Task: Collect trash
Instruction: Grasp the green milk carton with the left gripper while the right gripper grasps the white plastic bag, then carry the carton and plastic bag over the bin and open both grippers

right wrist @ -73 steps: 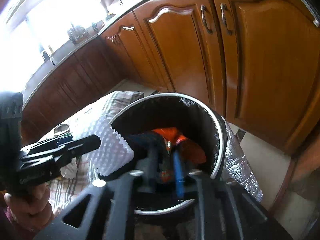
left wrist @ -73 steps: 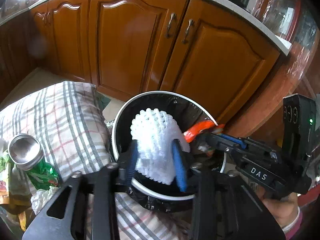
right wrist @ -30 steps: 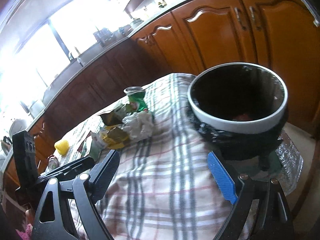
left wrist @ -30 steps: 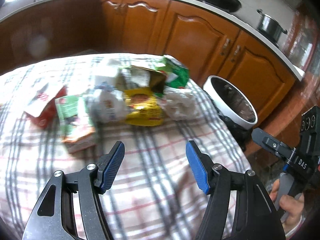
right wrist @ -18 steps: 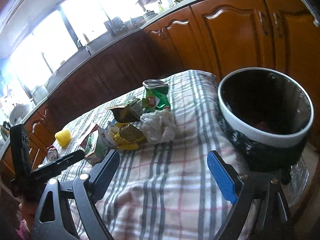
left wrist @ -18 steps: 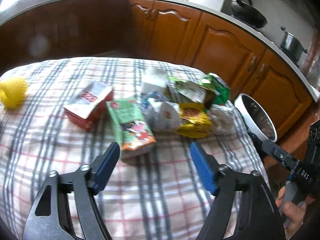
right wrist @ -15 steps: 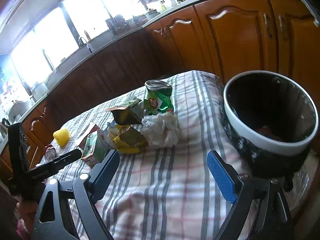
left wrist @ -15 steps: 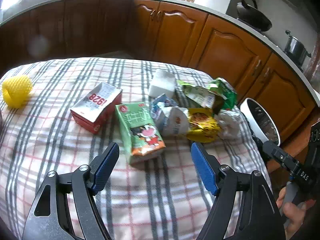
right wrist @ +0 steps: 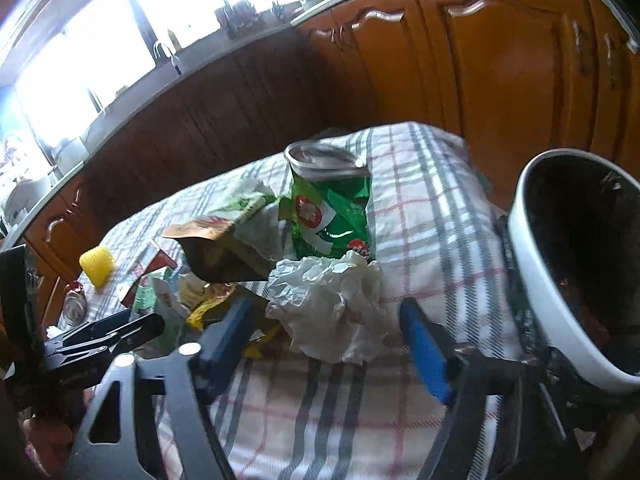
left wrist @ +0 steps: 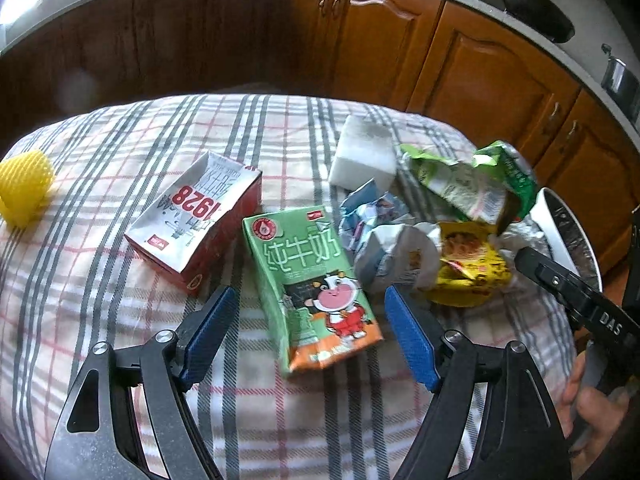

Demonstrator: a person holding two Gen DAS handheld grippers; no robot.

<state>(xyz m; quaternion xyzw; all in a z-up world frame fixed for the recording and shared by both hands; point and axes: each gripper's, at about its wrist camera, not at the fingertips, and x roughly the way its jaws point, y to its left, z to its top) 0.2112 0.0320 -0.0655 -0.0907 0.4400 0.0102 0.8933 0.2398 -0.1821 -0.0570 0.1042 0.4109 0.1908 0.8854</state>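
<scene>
Nearest, in the left wrist view: left gripper (left wrist: pixel 310 334) spread wide and holding nothing, blue pads either side of the green milk carton (left wrist: pixel 310 284) lying flat on the checked tablecloth (left wrist: pixel 100 312), no contact yet; jaws just been opening a little further. Best done by lowering until the pads flank the carton's long sides near its middle, then squeezing gently enough not to buckle the empty box. Nearest, in the right wrist view: right gripper (right wrist: pixel 326 334) partly spread, jaws just been closing, crumpled white paper (right wrist: pixel 332 308) between the pads but seemingly not pinched. Worth gathering the bulk of the wad rather than a loose edge, and keeping clear of the cloth beneath. A little farther: red-and-white carton (left wrist: pixel 196 216), crumpled wrappers, yellow packet (left wrist: pixel 468 268), white foam block (left wrist: pixel 362 156), green chip can (right wrist: pixel 332 204), yellow foam net (left wrist: pixel 24 184). Off the cloth's right edge: white-rimmed trash bin (right wrist: pixel 532 264) with a dark liner, destination for both pieces. Hard to make out: bin contents, dark apart from a reddish scrap; right pads blurred, so contact with the paper uncertain; gripper bodies cut off at the frame bottom; a small can-like item at the far left too small to name.
</scene>
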